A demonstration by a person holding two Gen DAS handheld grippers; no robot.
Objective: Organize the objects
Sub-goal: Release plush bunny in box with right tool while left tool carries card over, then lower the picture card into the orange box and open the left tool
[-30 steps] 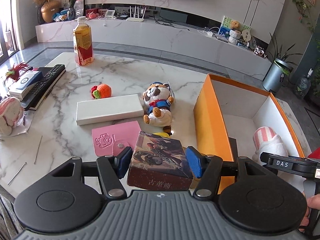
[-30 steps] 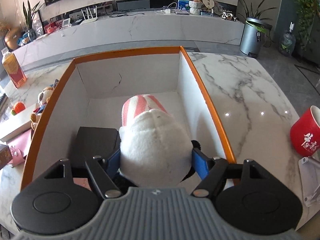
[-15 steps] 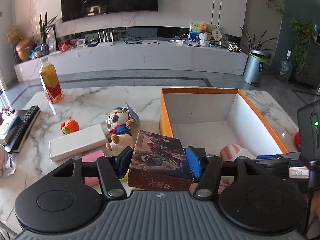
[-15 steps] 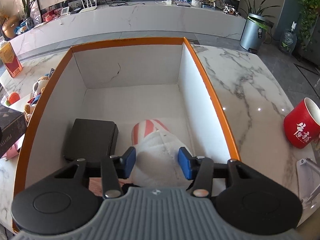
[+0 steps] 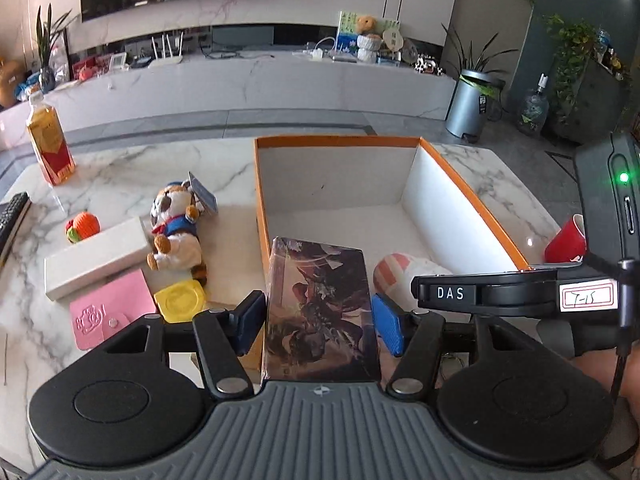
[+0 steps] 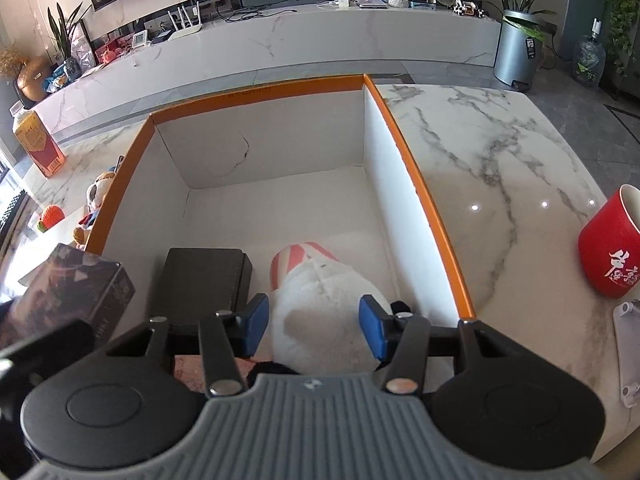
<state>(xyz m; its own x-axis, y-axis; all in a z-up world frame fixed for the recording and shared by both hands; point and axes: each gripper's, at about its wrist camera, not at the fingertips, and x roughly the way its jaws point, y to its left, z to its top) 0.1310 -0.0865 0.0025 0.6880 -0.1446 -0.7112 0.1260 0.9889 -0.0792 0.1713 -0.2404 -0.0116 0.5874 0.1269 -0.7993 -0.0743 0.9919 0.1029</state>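
My left gripper (image 5: 320, 326) is shut on a dark illustrated box (image 5: 320, 308) and holds it over the left wall of the orange-rimmed cardboard box (image 5: 338, 142). That dark box also shows at the left of the right wrist view (image 6: 68, 288). My right gripper (image 6: 314, 326) is open above a white plush with a pink-striped end (image 6: 320, 300), which lies on the floor of the orange-rimmed box (image 6: 260, 94) beside a black case (image 6: 204, 280). The plush (image 5: 404, 272) also shows in the left wrist view.
On the marble table left of the box lie a dog plush (image 5: 176, 224), a white flat box (image 5: 96, 256), a pink card holder (image 5: 110, 314), a yellow lid (image 5: 180, 302), an orange knitted toy (image 5: 84, 226) and a drink bottle (image 5: 50, 144). A red mug (image 6: 614, 248) stands right.
My right gripper has let go of the white plush, which now lies in the box, and has drawn back. My left gripper has carried the dark box rightward over the box's left wall.
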